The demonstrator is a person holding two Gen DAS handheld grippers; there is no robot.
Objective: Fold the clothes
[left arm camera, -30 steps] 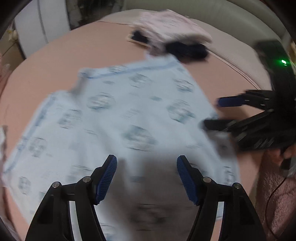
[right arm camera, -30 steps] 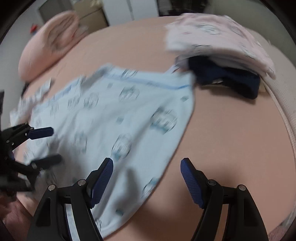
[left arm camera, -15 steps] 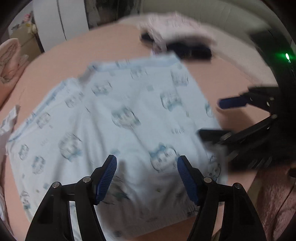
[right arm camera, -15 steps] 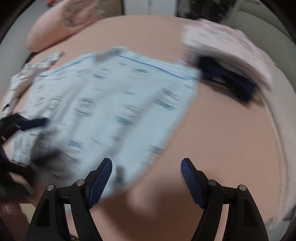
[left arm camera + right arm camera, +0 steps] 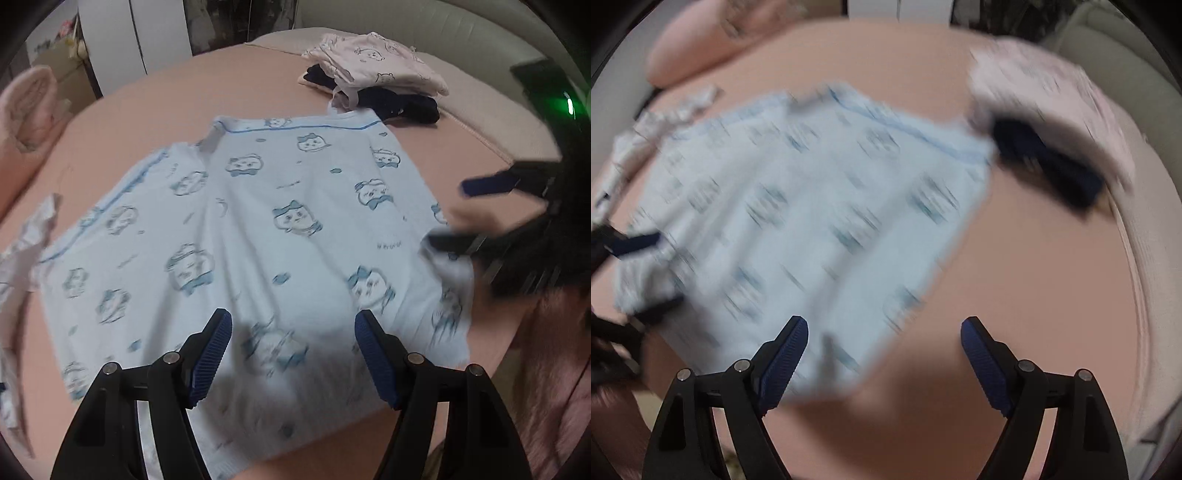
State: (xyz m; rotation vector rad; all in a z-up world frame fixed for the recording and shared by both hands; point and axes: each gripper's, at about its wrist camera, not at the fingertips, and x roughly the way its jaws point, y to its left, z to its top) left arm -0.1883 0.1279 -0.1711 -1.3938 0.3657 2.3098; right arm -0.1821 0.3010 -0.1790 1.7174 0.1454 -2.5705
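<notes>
A light-blue printed garment (image 5: 280,236) lies spread flat on the bed (image 5: 155,107). Folded clothes (image 5: 376,70) sit stacked beyond it (pink over dark). Both tongs, left (image 5: 291,354) and right (image 5: 882,362), gape empty, so its folding looks largely ahead.

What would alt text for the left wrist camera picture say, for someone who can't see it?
A light blue garment printed with cartoon faces lies spread flat on a pink bed, with the open left gripper just above its near edge. The right gripper, also open, is blurred at its right edge, and a stack of folded clothes sits behind.
</notes>
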